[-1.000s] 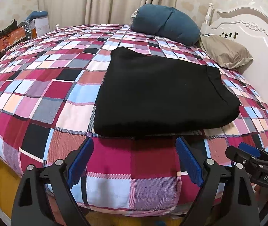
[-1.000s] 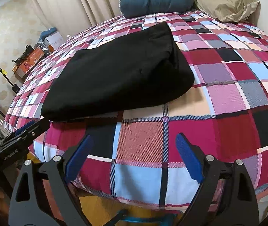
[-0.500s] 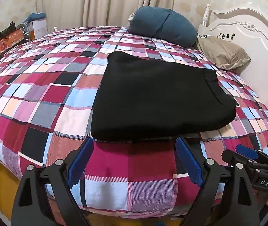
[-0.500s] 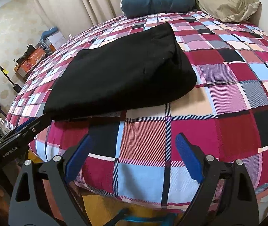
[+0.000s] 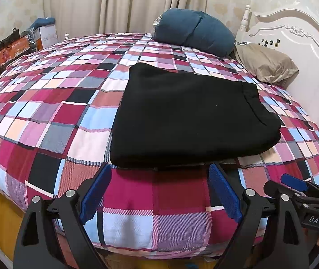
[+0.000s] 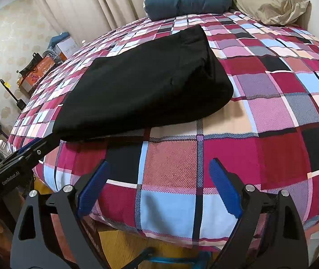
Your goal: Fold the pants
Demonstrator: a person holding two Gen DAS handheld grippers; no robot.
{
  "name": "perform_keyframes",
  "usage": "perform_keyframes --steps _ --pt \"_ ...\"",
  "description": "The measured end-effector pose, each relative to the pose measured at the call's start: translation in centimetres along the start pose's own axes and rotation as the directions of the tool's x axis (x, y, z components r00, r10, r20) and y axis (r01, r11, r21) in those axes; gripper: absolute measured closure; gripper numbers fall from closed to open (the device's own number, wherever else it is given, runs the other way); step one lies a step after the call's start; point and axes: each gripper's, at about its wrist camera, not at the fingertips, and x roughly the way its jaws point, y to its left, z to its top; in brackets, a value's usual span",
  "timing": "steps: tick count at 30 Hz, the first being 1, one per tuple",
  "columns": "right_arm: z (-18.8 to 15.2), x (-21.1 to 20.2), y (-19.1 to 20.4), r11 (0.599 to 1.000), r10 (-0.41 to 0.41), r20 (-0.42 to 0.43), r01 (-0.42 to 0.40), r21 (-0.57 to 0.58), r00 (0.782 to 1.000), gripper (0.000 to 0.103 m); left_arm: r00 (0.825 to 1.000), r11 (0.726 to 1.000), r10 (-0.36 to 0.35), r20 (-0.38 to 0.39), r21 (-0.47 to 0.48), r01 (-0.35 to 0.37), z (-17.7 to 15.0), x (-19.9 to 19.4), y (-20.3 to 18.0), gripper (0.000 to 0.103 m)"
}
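The black pants lie folded into a flat rectangle on the plaid bedspread; they also show in the right wrist view. My left gripper is open and empty, just short of the pants' near edge. My right gripper is open and empty over the bedspread, to the right of the pants' near corner. Each gripper shows at the other view's edge: the right one and the left one.
A blue pillow and a beige pillow lie at the head of the bed by the white headboard. Boxes stand beyond the far side. Curtains hang behind. The bed's near edge drops to a wooden floor.
Both grippers have drifted slightly closer to the bed; the pants have not moved. Both grippers stay open.
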Motion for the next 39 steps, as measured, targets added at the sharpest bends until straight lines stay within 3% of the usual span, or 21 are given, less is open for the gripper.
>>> perform_keyframes --steps 7,23,26,29,31,34,37,39 --pt "-0.2 -0.1 0.0 1.000 0.006 -0.002 -0.006 0.003 1.000 0.013 1.000 0.999 0.025 -0.001 0.023 -0.025 0.1 -0.1 -0.5 0.016" --pt "-0.5 0.1 -0.2 1.000 0.008 -0.011 -0.008 0.008 1.000 0.013 0.998 0.999 -0.028 -0.049 -0.044 0.026 0.5 0.8 0.2 0.012" --pt "-0.4 0.1 -0.4 1.000 0.010 -0.012 -0.009 0.011 1.000 0.013 0.997 0.998 0.031 -0.067 -0.049 -0.034 0.5 1.1 0.2 0.012" --pt "-0.4 0.2 -0.6 1.000 0.009 -0.014 -0.009 0.015 1.000 0.013 0.993 0.993 0.119 -0.007 -0.008 -0.119 0.6 0.6 -0.5 0.012" --pt "-0.3 0.4 -0.8 1.000 0.008 -0.023 -0.008 0.021 1.000 0.013 0.994 0.993 0.108 0.010 0.043 -0.108 1.2 0.6 -1.0 0.012" --pt "0.6 0.0 -1.2 0.999 0.034 -0.027 -0.033 0.039 0.999 0.013 0.999 0.999 0.046 0.022 0.022 -0.047 3.4 0.8 0.2 0.012" --pt "3.8 -1.5 -1.4 0.999 0.049 0.020 -0.049 -0.001 0.999 0.010 0.997 0.998 0.056 0.051 0.034 -0.057 7.7 2.3 3.7 0.012" --pt "7.7 -1.9 -2.2 0.998 0.047 0.058 -0.045 -0.039 0.997 0.008 0.991 0.996 0.086 0.100 0.018 -0.088 11.0 4.2 6.9 0.012"
